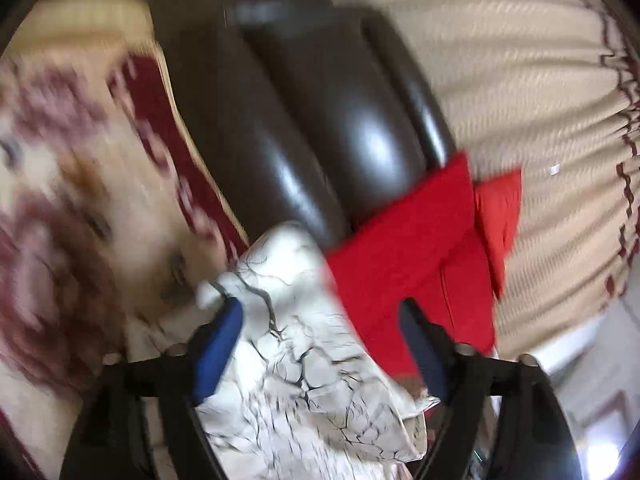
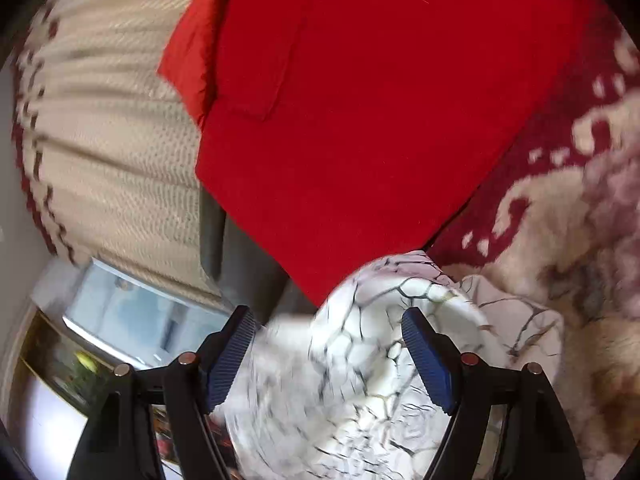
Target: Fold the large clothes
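Observation:
A white cloth with a black crackle print [image 1: 304, 380] lies bunched between the fingers of my left gripper [image 1: 320, 312], which stands wide open; the cloth brushes the left blue pad [image 1: 220, 332] and stays clear of the right one. In the right wrist view the same white cloth [image 2: 360, 400] bulges up between the fingers of my right gripper [image 2: 328, 320], also wide open, with no pad pressing on it. Just beyond both grippers lies a folded red garment [image 1: 408, 248] [image 2: 360, 100], flat, with a lighter red piece at its far edge.
A dark brown leather seat [image 1: 300, 120] runs behind the red garment. A cream knitted cover with a dark red trim [image 1: 520, 80] [image 2: 112, 140] lies beside it. A cream and dark red floral blanket [image 1: 60, 200] [image 2: 560, 200] fills the other side. A glossy panel [image 2: 132, 316] shows low left.

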{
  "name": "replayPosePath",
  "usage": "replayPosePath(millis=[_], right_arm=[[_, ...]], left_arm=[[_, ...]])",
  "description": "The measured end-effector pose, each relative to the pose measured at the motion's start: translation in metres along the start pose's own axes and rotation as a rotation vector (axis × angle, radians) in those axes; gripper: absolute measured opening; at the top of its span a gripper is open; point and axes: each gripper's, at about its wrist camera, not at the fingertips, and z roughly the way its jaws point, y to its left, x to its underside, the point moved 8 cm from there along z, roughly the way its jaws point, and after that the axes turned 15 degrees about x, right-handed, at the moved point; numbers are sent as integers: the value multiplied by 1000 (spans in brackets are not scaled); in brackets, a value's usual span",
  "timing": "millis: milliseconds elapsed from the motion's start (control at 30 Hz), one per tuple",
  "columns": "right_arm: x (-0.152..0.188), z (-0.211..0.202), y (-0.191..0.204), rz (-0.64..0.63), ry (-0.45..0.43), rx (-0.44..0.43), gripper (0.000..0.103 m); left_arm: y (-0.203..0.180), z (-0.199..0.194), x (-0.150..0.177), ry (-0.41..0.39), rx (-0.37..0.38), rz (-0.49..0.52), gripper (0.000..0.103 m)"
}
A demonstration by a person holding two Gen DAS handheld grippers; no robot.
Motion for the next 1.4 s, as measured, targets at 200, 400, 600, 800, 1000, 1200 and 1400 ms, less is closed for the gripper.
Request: replayPosePath(millis=[200, 400, 600, 800, 1000, 1200, 1400], right_arm=[[20, -8, 27, -263, -11, 135, 65], [39, 24, 15, -360, 76, 304, 52], [29, 60, -63, -297, 124, 620, 47], [23, 45, -44, -317, 56, 538, 46], [53, 33, 7, -470, 48, 425, 46], [95, 55, -19, -526, 215, 575, 47], [99, 13, -8, -474, 148, 523, 46]], left_arm=[[-38, 13, 23, 82, -157, 265, 87], [-30, 60, 79, 348, -390, 488, 87], [42, 60, 78, 454, -686, 382, 87], [28, 53, 71, 406, -697, 425, 87], [-12, 41, 75, 393, -586, 478, 87], [21, 28, 102, 488, -765, 499, 87], [35, 3, 103, 463, -797, 426, 89]])
